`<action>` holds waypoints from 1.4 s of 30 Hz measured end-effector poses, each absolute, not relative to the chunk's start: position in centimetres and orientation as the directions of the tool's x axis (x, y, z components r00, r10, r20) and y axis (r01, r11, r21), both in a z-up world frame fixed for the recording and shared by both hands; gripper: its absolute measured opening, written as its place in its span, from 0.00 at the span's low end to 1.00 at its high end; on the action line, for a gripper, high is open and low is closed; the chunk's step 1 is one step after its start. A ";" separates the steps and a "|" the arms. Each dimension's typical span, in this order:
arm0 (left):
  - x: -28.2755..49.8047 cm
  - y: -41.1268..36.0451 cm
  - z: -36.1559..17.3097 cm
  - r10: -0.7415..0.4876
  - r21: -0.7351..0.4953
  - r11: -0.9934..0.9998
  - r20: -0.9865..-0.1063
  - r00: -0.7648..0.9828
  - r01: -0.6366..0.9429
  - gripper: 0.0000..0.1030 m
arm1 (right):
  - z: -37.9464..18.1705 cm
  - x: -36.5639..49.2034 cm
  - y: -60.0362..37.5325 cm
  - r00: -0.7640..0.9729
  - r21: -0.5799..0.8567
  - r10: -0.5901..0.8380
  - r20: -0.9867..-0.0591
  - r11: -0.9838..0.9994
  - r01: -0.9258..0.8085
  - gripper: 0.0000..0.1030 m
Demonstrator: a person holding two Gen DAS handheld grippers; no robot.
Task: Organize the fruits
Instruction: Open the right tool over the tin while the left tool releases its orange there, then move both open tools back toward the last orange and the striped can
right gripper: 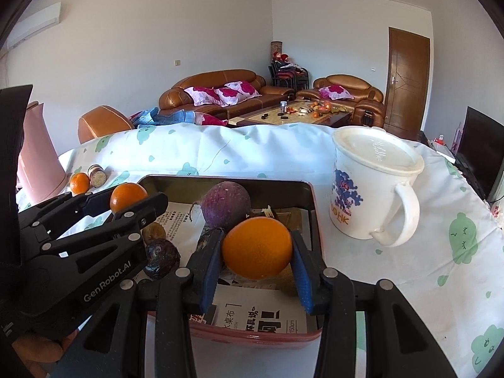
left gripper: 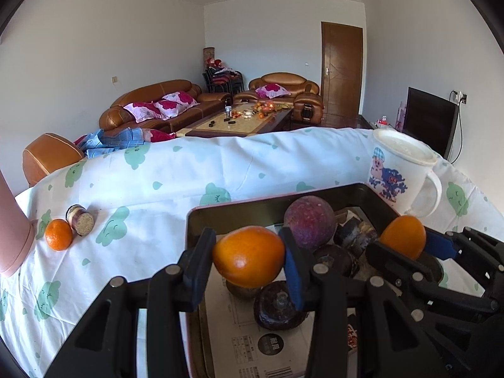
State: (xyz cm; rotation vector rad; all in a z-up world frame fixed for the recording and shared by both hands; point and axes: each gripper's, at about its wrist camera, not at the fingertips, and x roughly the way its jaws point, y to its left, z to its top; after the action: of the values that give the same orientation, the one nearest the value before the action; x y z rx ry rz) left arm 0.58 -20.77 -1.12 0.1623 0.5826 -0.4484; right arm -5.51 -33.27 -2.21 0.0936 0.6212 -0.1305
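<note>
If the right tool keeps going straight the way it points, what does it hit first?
Probably the round purple fruit in the pink metal tray, just beyond the orange that the right tool holds; depth is uncertain.

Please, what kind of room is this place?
Most likely a home living room: brown leather sofas with flowered cushions, a low coffee table, and a television at the wall.

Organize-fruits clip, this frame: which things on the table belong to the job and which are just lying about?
Part of the job:
- orange in the left claw
- orange in the right claw
- tin tray
- purple fruit in the tray
- loose orange on the cloth

Lying about:
- lidded mug
- small jar
- pink bin
</note>
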 end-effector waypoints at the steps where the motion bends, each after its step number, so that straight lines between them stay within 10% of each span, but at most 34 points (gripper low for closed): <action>1: 0.6 -20.8 -1.1 -0.362 0.022 0.891 -0.567 0.740 0.453 0.43 | -2.2 -5.4 -33.2 0.803 0.052 -0.084 -0.590 0.988 0.142 0.43; 17: -0.4 -18.6 0.2 -0.312 -0.024 0.940 -0.464 0.829 0.341 1.00 | -0.4 -7.7 -35.5 0.878 0.176 -0.122 -0.464 0.958 0.226 0.72; 26: -1.9 -17.1 1.6 -0.258 0.005 0.961 -0.333 0.907 0.275 1.00 | 2.5 -12.0 -33.9 0.922 0.063 -0.377 -0.093 0.922 0.383 0.94; 42: -3.8 -12.6 1.5 -0.147 0.154 0.971 -0.221 0.964 0.183 1.00 | 2.5 -12.9 -32.1 0.895 0.062 -0.445 -0.033 0.893 0.446 0.96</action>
State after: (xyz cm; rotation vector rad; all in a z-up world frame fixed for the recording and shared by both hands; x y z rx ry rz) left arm -3.75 -12.58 1.47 0.1744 0.2099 -0.1675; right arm -12.85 -32.05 2.53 0.0680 0.0179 -0.4621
